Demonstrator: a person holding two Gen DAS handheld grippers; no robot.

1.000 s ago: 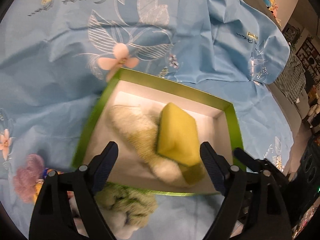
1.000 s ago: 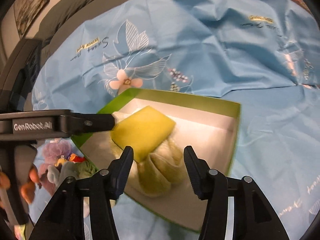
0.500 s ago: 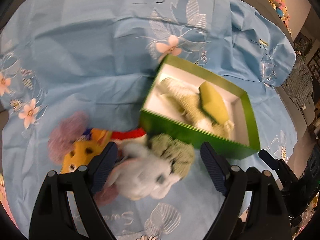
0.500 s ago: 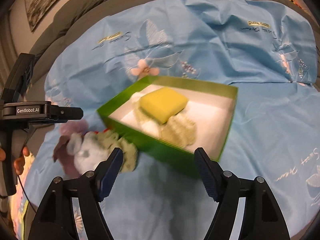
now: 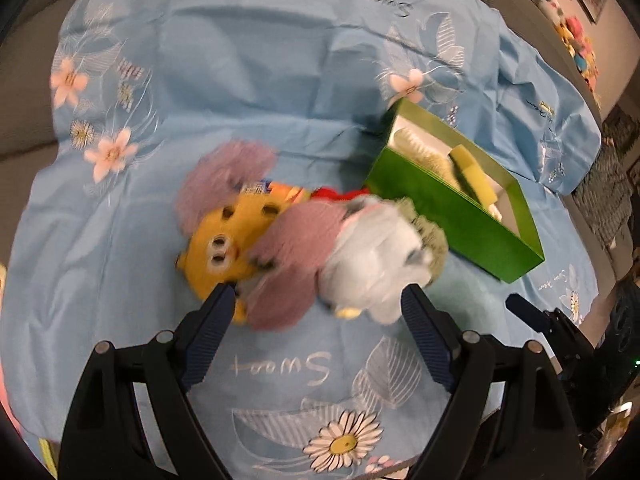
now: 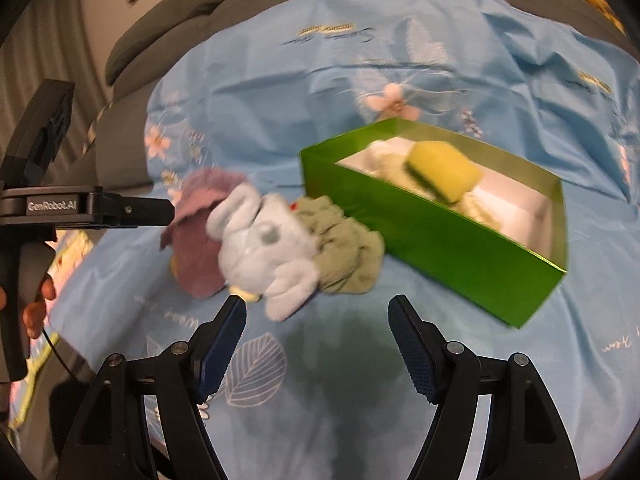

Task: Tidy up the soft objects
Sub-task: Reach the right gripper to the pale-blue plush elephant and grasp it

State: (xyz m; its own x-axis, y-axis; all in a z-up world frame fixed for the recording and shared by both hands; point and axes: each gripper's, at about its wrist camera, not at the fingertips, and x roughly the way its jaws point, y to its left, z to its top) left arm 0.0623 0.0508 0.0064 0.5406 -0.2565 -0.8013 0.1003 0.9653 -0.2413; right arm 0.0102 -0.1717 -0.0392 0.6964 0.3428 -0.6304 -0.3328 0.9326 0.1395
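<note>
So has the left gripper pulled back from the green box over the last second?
Yes. The left gripper was right over the green box; now the box sits farther off to the upper right, and the open jaws frame the plush pile beside it.

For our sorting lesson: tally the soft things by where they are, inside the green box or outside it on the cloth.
Inside the box: 2 (yellow sponge, pale green cloth)
Outside, on the cloth: 4 that can be told apart (yellow toy, purple rag, pale blue toy, green rag)
Total: 6

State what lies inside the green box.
Inside the green box: a yellow sponge resting on pale green fluffy cloth. The near wall hides the floor beneath them.
</note>
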